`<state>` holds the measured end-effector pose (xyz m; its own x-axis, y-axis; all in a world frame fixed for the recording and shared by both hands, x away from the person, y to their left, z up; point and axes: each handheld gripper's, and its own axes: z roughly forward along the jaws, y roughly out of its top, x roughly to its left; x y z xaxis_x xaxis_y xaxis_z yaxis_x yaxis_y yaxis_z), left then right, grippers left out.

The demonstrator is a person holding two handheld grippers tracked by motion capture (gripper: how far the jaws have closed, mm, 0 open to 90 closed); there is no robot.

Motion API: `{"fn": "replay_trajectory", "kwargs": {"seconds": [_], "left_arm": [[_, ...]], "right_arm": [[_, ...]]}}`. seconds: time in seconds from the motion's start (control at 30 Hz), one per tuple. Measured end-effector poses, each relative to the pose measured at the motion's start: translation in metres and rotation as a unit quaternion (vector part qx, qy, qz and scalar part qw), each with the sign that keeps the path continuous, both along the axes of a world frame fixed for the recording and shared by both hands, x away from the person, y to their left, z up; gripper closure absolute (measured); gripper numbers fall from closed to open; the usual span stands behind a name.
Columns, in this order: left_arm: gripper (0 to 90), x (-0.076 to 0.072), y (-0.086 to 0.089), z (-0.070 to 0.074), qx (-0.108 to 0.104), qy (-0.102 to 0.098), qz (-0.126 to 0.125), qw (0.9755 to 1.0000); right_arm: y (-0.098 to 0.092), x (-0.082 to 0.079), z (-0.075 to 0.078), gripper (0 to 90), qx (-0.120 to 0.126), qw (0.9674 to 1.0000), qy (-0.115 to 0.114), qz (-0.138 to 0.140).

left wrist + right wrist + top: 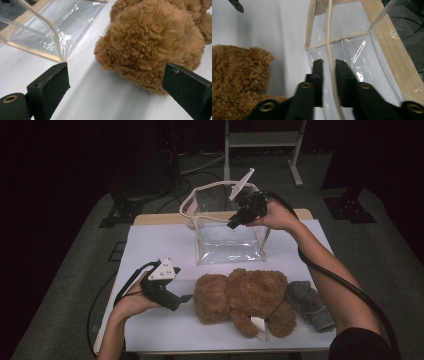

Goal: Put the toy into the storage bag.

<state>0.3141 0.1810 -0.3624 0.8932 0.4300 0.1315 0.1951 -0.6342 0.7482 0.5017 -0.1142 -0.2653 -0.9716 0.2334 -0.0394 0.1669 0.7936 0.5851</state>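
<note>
The left gripper point(186, 298) lies low on the white surface point(150, 245), just left of the brown teddy bear point(240, 295); its fingers point(50, 85) stand spread wide, pinching nothing, with the bear's head just ahead of them. The bear lies on its side near the front edge of the surface. Behind the bear stands a clear plastic bag point(225, 237) with beige trim, open at the top. The right gripper point(233, 225), above the bear, has its fingers point(318, 75) pressed onto the bag's near rim point(332, 62). A grey cloth point(310, 302) lies touching the bear's right side.
</note>
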Motion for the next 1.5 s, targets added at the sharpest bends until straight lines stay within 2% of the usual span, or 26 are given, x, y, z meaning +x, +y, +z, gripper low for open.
{"fn": "replay_trajectory", "kwargs": {"seconds": [0.07,0.57,0.67,0.73,0.8,0.87,1.0,1.13,1.27,1.33,1.37,1.43,1.47,1.5], "left_arm": [[6.4,0.0,0.001,0.0,0.0,0.001,0.001,1.0],[6.4,0.0,0.007,0.001,0.001,0.001,0.008,1.0],[6.4,0.001,0.007,0.001,0.002,0.0,0.008,1.0],[6.4,0.0,0.007,0.001,0.002,0.001,0.009,1.0],[6.4,0.0,0.007,0.001,0.002,0.001,0.007,1.0],[6.4,0.0,0.006,0.002,0.003,0.002,0.007,1.0],[6.4,0.0,0.006,0.002,0.006,-0.001,0.002,1.0],[6.4,-0.001,0.006,0.003,0.005,-0.002,0.001,1.0],[6.4,-0.001,0.006,0.003,0.006,-0.002,0.002,1.0],[6.4,-0.001,0.006,0.002,0.006,-0.001,0.001,1.0],[6.4,-0.001,0.006,0.002,0.006,-0.001,0.001,1.0],[6.4,-0.001,0.006,0.002,0.006,-0.001,0.0,1.0],[6.4,-0.001,0.006,0.002,0.006,0.0,0.0,1.0],[6.4,-0.001,0.006,0.002,0.005,0.0,-0.001,1.0]], "right_arm": [[-0.001,-0.002,-0.001,86.2,-0.004,1.0,-0.003,0.002],[-0.005,-0.027,-0.004,87.0,0.001,0.9999,0.003,0.016],[-0.005,-0.041,-0.002,87.0,-0.002,0.9997,0.003,0.024],[-0.005,-0.043,-0.002,87.0,-0.001,0.9996,0.003,0.027],[-0.004,-0.055,-0.001,87.0,-0.003,0.9994,0.003,0.035],[-0.003,-0.058,-0.001,87.0,-0.003,0.9993,0.002,0.037],[0.002,-0.075,0.0,87.0,-0.004,0.9984,0.003,0.056],[0.003,-0.083,0.001,87.0,-0.009,0.998,0.005,0.062],[0.001,-0.083,-0.001,86.6,-0.001,0.9984,0.008,0.057],[-0.001,-0.081,-0.001,84.6,0.005,0.9984,0.018,0.054],[-0.002,-0.081,-0.001,79.2,0.01,0.9984,0.022,0.051],[-0.002,-0.081,0.0,77.2,0.016,0.9985,0.022,0.047],[-0.005,-0.082,0.003,66.3,0.021,0.9987,0.019,0.042],[-0.006,-0.082,0.004,63.9,0.023,0.9988,0.018,0.039]]}}
